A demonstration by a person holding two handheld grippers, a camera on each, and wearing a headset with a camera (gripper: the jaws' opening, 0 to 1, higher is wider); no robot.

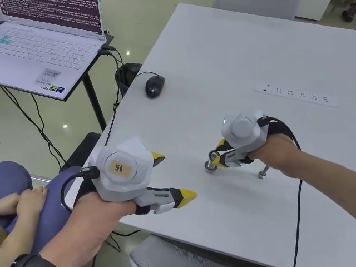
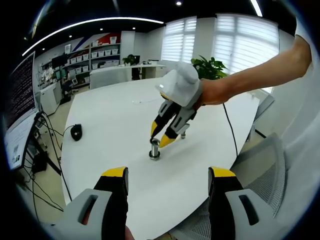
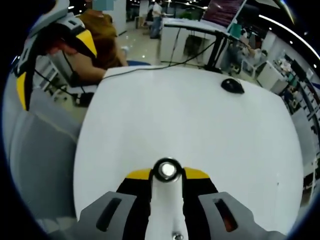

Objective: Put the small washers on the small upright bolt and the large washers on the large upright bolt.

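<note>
The large upright bolt (image 1: 211,166) stands on the white table (image 1: 233,55), also seen in the left gripper view as the bolt (image 2: 154,150). My right gripper (image 1: 218,157) hovers just above it, jaws close together on a metal ring, a large washer (image 3: 166,170), gripped between the yellow tips. The small upright bolt (image 1: 261,174) stands just to the right, partly behind the right gripper (image 2: 161,136). My left gripper (image 1: 172,177) is held open near the table's front-left edge, away from both bolts, with nothing between its fingers (image 2: 114,175).
A black mouse (image 1: 154,86) lies near the table's left edge and a white power strip (image 1: 295,93) at the back right. A laptop (image 1: 44,50) sits on a stand left of the table. A seated person's hand (image 1: 25,201) is at lower left.
</note>
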